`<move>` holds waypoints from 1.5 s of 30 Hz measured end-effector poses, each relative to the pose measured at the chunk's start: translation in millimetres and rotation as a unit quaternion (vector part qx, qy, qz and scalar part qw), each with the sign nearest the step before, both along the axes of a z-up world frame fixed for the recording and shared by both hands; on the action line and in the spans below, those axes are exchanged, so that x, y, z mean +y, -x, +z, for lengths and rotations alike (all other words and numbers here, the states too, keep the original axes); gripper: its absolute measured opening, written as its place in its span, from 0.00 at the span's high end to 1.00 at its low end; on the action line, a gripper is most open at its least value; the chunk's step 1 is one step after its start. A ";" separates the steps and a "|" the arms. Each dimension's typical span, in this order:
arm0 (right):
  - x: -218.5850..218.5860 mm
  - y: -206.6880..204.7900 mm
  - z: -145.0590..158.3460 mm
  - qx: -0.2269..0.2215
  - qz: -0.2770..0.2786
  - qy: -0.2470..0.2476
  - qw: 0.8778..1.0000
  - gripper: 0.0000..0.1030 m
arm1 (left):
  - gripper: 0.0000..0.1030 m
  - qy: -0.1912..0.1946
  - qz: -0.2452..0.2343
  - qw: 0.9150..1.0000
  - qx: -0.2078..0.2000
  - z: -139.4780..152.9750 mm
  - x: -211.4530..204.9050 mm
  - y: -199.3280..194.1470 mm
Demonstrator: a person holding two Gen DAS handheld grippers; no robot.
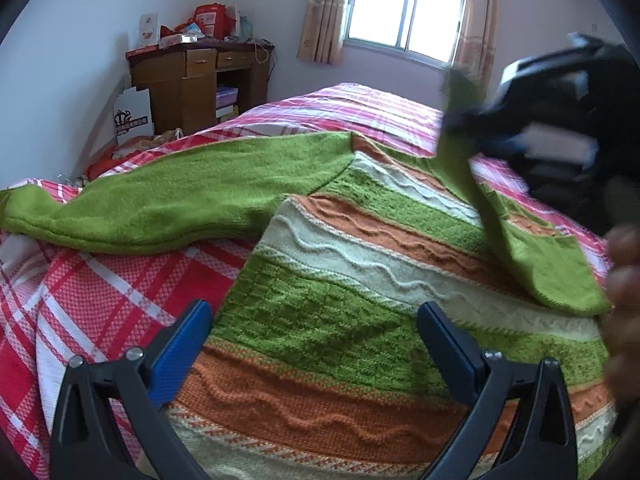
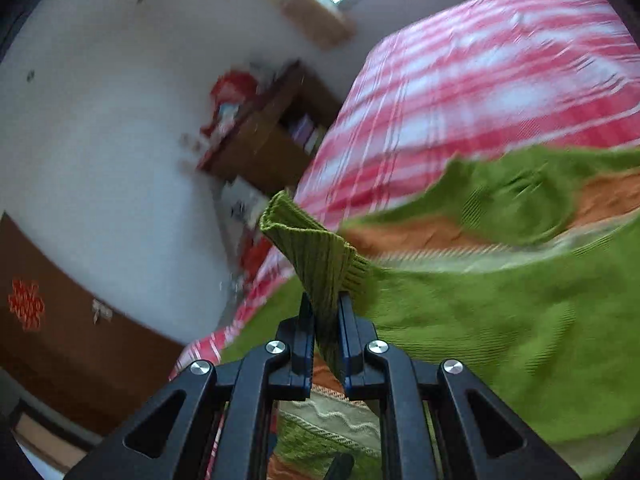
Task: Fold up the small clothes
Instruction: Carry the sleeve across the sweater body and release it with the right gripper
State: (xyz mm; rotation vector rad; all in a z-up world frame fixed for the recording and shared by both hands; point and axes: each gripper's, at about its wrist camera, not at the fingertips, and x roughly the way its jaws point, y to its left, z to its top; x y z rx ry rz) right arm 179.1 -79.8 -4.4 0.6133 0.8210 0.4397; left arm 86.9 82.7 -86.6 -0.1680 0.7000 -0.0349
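Note:
A small knitted sweater (image 1: 352,264) with green, orange and cream stripes lies on the bed. Its one green sleeve (image 1: 168,196) stretches out flat to the left. My left gripper (image 1: 316,320) is open and empty, low over the sweater's striped body. My right gripper (image 2: 326,308) is shut on the ribbed cuff (image 2: 316,256) of the other green sleeve and holds it lifted above the sweater. In the left wrist view the right gripper (image 1: 460,118) is at the upper right, with that sleeve (image 1: 520,240) hanging down from it.
The bed has a red, pink and white plaid cover (image 1: 100,292). A wooden desk (image 1: 192,80) with boxes on it stands by the far wall, left of a curtained window (image 1: 404,8). A hand (image 1: 624,276) shows at the right edge.

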 end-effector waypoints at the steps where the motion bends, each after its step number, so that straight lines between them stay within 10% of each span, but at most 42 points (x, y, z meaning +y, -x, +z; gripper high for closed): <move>1: 7.0 -5.0 -7.1 0.004 0.014 0.009 1.000 0.89 | 0.00 0.001 0.000 1.000 -0.001 -0.1 0.0 0.1; 4: 24.7 -18.8 -25.1 0.030 0.040 0.054 0.997 0.80 | 0.00 0.003 -0.001 1.000 -0.003 -0.1 -0.5 -1.0; 9: 23.8 -23.2 -27.8 0.025 0.088 -0.050 0.995 0.37 | 0.00 0.003 -0.001 1.000 -0.004 -0.4 0.1 -0.8; 15: 5.5 3.9 -7.5 -0.016 0.045 -0.023 0.999 0.40 | 0.00 0.002 -0.001 1.000 -0.003 -0.7 0.4 -0.2; 18: 2.0 19.5 -18.8 -0.009 0.036 0.064 0.997 0.67 | 0.00 0.000 0.000 1.000 -0.003 -0.7 0.5 -0.2; 29: 17.4 18.9 -58.2 0.049 0.093 -0.044 0.993 0.68 | 0.00 -0.007 0.001 1.000 0.001 -1.1 -1.6 -1.2; 35: -48.6 80.3 -2.9 -0.061 -0.027 0.137 0.988 0.68 | 0.00 -0.013 0.002 1.000 0.002 -1.7 -1.5 -1.6; 41: -112.8 122.8 -17.4 -0.032 -0.140 0.325 0.935 0.68 | 0.00 -0.029 0.006 1.000 0.009 -2.0 -3.6 -3.0; 45: -132.5 131.9 -53.1 -0.004 -0.138 0.323 0.936 0.68 | 0.00 -0.040 0.009 0.999 0.015 -2.4 -8.4 -2.9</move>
